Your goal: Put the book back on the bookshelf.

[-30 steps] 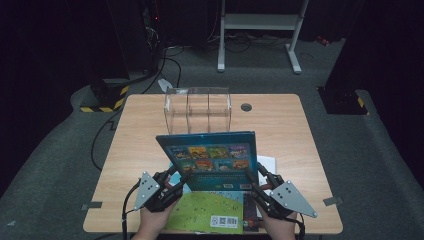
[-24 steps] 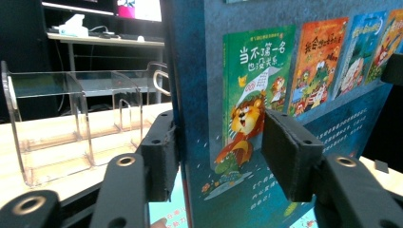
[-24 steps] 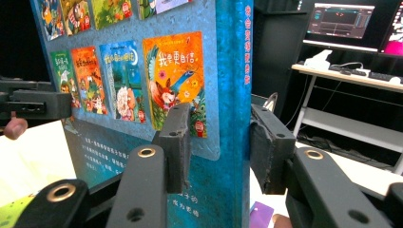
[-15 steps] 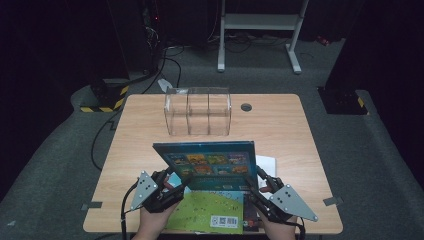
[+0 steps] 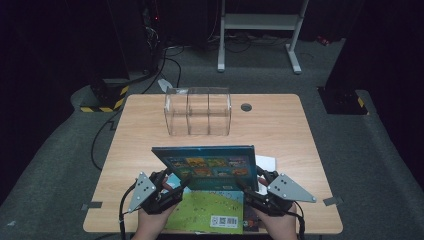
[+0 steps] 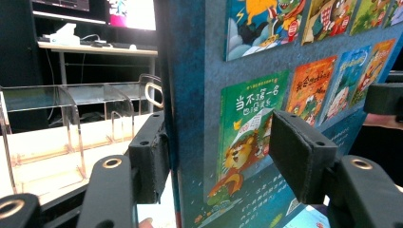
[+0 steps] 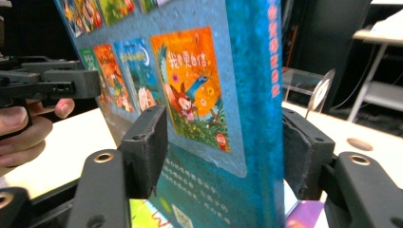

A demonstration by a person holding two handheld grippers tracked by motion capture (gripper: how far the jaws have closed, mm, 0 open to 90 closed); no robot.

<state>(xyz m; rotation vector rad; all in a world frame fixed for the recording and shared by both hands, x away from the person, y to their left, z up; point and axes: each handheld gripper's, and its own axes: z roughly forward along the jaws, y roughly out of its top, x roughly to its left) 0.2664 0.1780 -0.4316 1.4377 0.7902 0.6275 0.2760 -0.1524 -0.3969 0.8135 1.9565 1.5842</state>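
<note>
— Both grippers sit at the near edge of the table point(image 5: 280, 125), one on each side of the blue picture book point(image 5: 210, 165). Left gripper point(image 5: 172, 187) has the book's left edge between its jaws, right gripper point(image 5: 250, 186) has the right edge.

— Are you clamping it?

— Hardly. In my left gripper view the outer pad lies against the back of the book point(image 6: 285, 95), while the other pad stands clear of the cover. In my right gripper view the spine point(image 7: 254, 95) passes between the jaws with a gap at the cover side; that pair has just been opening, with the book between them. So both are slack around it, not squeezing.

— Where is the book, then?

— Near the front of the table, standing on its lower edge and leaning back towards me, cover pictures facing me. Its bottom edge meets a green book point(image 5: 210, 210) lying flat between my hands.

— And beyond it?

— Farther back, well apart from the book, a clear plastic rack point(image 5: 198, 112) with three compartments stands upright on the table.
</note>
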